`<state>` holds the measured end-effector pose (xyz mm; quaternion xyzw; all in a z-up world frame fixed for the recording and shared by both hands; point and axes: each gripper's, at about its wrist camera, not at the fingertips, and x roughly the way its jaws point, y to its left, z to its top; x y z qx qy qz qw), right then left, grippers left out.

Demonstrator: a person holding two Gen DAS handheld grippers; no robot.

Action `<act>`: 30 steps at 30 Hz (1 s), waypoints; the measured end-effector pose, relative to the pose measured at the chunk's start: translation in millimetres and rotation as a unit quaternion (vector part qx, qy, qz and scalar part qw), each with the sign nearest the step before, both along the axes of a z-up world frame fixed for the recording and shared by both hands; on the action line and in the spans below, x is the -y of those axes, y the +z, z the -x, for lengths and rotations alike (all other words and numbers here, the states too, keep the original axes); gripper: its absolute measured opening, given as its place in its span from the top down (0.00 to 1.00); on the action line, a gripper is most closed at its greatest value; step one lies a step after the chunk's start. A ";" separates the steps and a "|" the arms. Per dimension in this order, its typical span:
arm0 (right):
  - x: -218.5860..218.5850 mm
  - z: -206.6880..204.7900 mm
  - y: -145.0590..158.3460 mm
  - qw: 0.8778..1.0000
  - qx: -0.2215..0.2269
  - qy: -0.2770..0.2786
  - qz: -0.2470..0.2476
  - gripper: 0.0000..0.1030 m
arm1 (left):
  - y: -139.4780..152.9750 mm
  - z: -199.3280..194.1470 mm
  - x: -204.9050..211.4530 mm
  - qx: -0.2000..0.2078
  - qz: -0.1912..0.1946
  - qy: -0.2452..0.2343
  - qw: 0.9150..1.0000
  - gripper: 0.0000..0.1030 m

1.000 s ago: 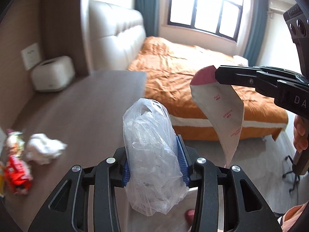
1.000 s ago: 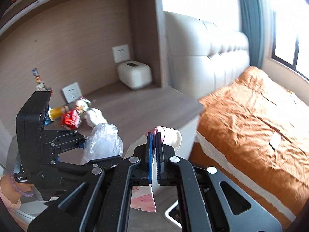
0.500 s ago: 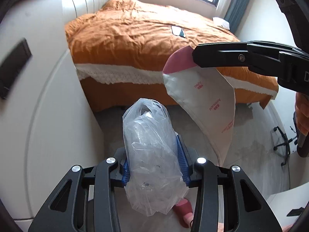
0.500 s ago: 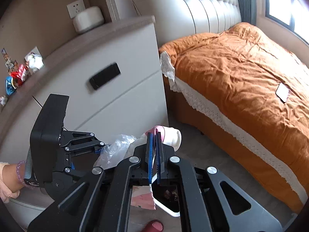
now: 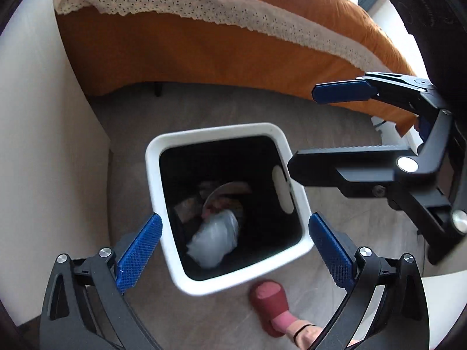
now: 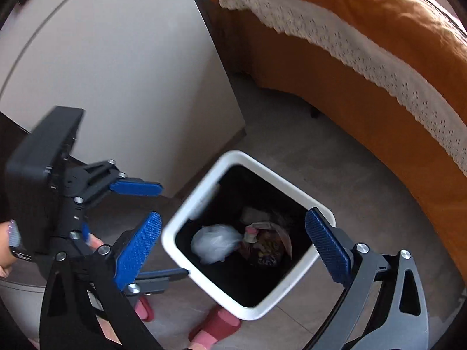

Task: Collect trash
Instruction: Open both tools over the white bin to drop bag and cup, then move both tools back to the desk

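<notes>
A white square trash bin (image 5: 151,175) (image 6: 186,213) with a dark inside stands on the floor below both grippers. The crumpled clear plastic bag (image 5: 214,237) (image 6: 214,243) lies inside it, beside a curved white-and-pink wrapper (image 5: 221,192) (image 6: 262,227) and other scraps. My left gripper (image 5: 233,245) hangs over the bin, its jaws opening wide with nothing between the blue pads. My right gripper (image 6: 233,245) also points down into the bin, jaws opening and empty. The right gripper (image 5: 329,128) shows at the right of the left wrist view, and the left gripper (image 6: 140,224) at the left of the right wrist view.
A white cabinet side (image 5: 43,145) (image 6: 116,73) stands close on the left of the bin. The orange bed with a lace-trimmed sheet (image 5: 233,43) (image 6: 379,73) runs behind it. A person's feet in dark red slippers (image 5: 270,297) (image 6: 216,325) stand on the grey floor just before the bin.
Both grippers dropped from above the nightstand to over the bin and tilted downward. The left let go of the plastic bag and the right let go of the wrapper; both now lie in the bin.
</notes>
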<state>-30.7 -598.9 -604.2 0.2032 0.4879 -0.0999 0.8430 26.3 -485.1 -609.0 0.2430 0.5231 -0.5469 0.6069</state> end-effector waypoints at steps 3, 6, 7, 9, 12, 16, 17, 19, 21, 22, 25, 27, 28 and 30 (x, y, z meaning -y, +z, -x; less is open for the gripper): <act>-2.8 3.7 8.8 1.000 0.008 -0.008 -0.003 0.04 | 1.6 -0.6 -1.0 -0.002 -0.002 -0.001 1.000 0.05; -8.3 8.8 27.8 1.000 0.020 -0.014 -0.004 0.04 | 16.8 2.9 -7.5 -0.001 0.003 0.002 1.000 0.05; -10.0 9.1 34.1 1.000 0.023 -0.015 -0.003 0.04 | 25.1 5.3 -10.3 0.004 0.006 0.004 1.000 0.05; -13.0 9.8 48.8 0.999 0.030 -0.013 0.002 0.04 | 41.8 3.9 -8.5 0.015 0.013 0.004 1.000 0.05; -22.1 6.7 73.5 0.999 0.037 -0.008 0.013 0.04 | 74.4 4.0 -15.8 0.021 0.030 0.011 0.999 0.05; -37.8 8.6 118.3 0.998 0.056 -0.005 0.023 0.04 | 119.0 2.0 -25.4 0.035 0.054 0.024 0.998 0.05; -40.5 8.9 127.3 0.998 0.061 -0.005 0.023 0.04 | 133.1 0.8 -28.7 0.038 0.061 0.030 0.997 0.05; -46.2 11.2 155.5 0.996 0.078 -0.010 0.029 0.04 | 157.8 -1.1 -34.7 0.040 0.076 0.040 0.996 0.05; -51.3 13.3 183.2 0.995 0.096 -0.011 0.031 0.04 | 186.9 -2.3 -43.0 0.048 0.089 0.053 0.993 0.05; -54.2 14.5 197.2 0.994 0.104 -0.013 0.034 0.04 | 197.5 -2.7 -46.3 0.051 0.093 0.059 0.993 0.05; -65.3 17.1 238.7 0.990 0.133 -0.016 0.045 0.04 | 236.9 -7.7 -63.1 0.057 0.107 0.085 0.989 0.05; -72.5 19.7 264.7 0.987 0.151 -0.015 0.051 0.04 | 264.4 -9.4 -74.3 0.058 0.122 0.101 0.986 0.05; -75.8 20.1 276.9 0.986 0.158 -0.013 0.053 0.04 | 280.9 -8.5 -79.7 0.064 0.128 0.109 0.984 0.05; -82.9 22.3 303.8 0.983 0.175 -0.007 0.059 0.04 | 308.0 -6.4 -89.4 0.081 0.137 0.120 0.980 0.05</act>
